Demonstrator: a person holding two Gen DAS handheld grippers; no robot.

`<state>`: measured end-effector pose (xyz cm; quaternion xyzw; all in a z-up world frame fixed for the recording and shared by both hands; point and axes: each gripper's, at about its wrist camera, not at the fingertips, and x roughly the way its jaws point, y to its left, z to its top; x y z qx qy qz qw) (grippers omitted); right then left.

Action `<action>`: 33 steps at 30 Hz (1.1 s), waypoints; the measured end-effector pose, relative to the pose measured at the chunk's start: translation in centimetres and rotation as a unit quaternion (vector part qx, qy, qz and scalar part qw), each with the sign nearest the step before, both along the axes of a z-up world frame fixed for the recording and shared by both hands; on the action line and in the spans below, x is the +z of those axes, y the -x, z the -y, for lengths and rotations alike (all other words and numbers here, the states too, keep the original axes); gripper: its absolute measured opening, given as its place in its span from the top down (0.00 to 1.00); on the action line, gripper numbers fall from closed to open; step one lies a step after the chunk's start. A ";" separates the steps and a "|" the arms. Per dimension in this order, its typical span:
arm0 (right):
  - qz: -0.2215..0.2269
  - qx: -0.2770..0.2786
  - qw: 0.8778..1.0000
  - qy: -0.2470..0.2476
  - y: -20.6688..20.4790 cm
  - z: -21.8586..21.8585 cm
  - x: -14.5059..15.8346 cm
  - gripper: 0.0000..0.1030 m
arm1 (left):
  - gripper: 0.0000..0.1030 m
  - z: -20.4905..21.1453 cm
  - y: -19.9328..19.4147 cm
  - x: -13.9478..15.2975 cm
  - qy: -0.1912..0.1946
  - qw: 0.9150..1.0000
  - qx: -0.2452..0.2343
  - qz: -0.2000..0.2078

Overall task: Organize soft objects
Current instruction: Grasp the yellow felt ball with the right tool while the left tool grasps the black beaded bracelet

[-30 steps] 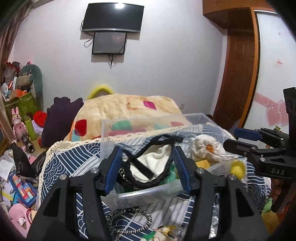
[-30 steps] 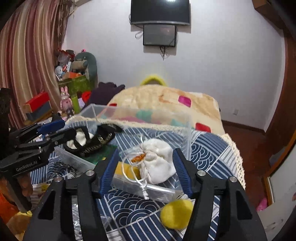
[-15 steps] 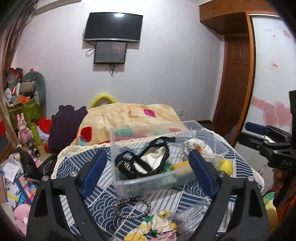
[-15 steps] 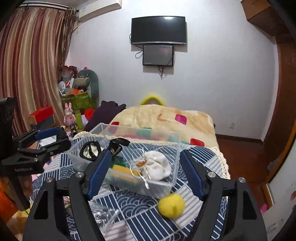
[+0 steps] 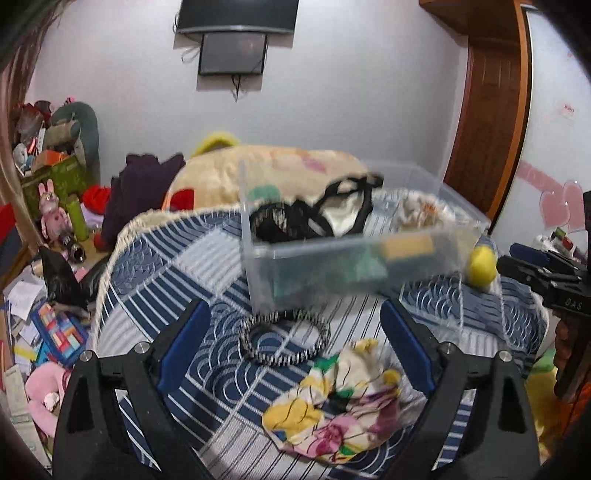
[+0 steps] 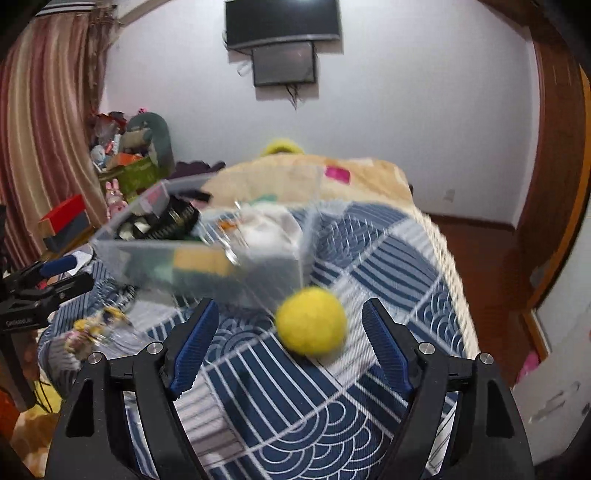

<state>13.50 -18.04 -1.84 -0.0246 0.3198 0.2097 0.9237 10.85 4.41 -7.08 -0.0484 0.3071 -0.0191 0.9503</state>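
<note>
- Both grippers hover above a table covered in a blue-and-white patterned cloth (image 5: 177,258), each with its blue-padded jaws spread wide apart and nothing between them.
- Left gripper (image 5: 295,343), seen from its own camera, points forward and slightly down toward a black-and-white braided ring (image 5: 284,339) lying flat on the cloth between its fingers, and a crumpled floral cloth (image 5: 340,398) just in front of it, toward the right finger.
- Right gripper (image 6: 291,343), in its own camera, points at a yellow fuzzy ball (image 6: 311,320) resting on the cloth, between the fingers but touching neither.
- Clear plastic bin (image 5: 354,258) sits on the cloth beyond both grippers, blurred in both views. It holds a black strappy item with a pale lining (image 5: 325,214), a yellow block (image 5: 406,245), something green, and a white drawstring pouch (image 6: 269,229).
- Only the left view shows the braided ring plainly and the floral cloth in full; there the ball is a small shape at the bin's right end.
- Only the right view shows the ball large, just beside the bin's near corner; the floral cloth appears as a blurred patch at far left.
- Each camera catches the other gripper at its edge, held level beside the table.
- Behind the table lie a beige quilt (image 6: 332,173) with coloured patches, a wall-mounted television (image 5: 236,16) and a wooden door (image 5: 487,122).
</note>
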 end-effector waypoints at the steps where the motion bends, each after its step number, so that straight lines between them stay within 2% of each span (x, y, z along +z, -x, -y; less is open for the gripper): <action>1: -0.006 -0.004 1.000 0.000 -0.2 0.1 -0.4 0.25 | 0.09 0.1 0.0 -0.4 -0.001 1.000 -0.001 -0.006; 7: -0.029 -0.013 0.999 -0.003 -0.8 0.1 -1.7 0.26 | 0.09 0.1 -1.2 -2.5 -0.001 0.999 0.005 -0.037; 12: -0.036 -0.012 0.999 -0.001 -0.5 -0.2 -2.2 0.36 | 0.09 -0.4 -1.8 -3.3 0.030 0.998 0.005 -0.048; 15: -0.037 -0.010 0.999 0.000 -0.4 -0.3 -2.3 0.47 | 0.23 -0.8 -2.0 -3.7 0.043 0.998 0.006 -0.052; 18: -0.038 -0.010 0.999 0.001 -0.5 -0.4 -2.4 0.58 | 0.29 -1.1 -2.3 -4.0 0.060 0.996 0.005 -0.058; 20: -0.038 -0.009 0.999 -0.001 -0.6 -0.3 -2.4 0.58 | 0.38 -1.0 -2.4 -4.0 0.059 0.997 0.004 -0.056; 25: -0.038 0.000 0.999 -0.008 -0.4 -0.3 -2.2 0.59 | 0.68 -0.5 -2.1 -3.8 0.066 0.996 -0.014 -0.054; 28: -0.034 0.005 0.999 -0.008 -0.1 -0.5 -2.0 0.59 | 0.81 0.1 -1.5 -3.5 0.062 0.996 -0.023 -0.051; 33: -0.028 0.012 0.999 -0.011 0.4 -0.7 -1.6 0.59 | 0.89 1.0 -0.1 -2.6 0.042 0.998 -0.034 -0.039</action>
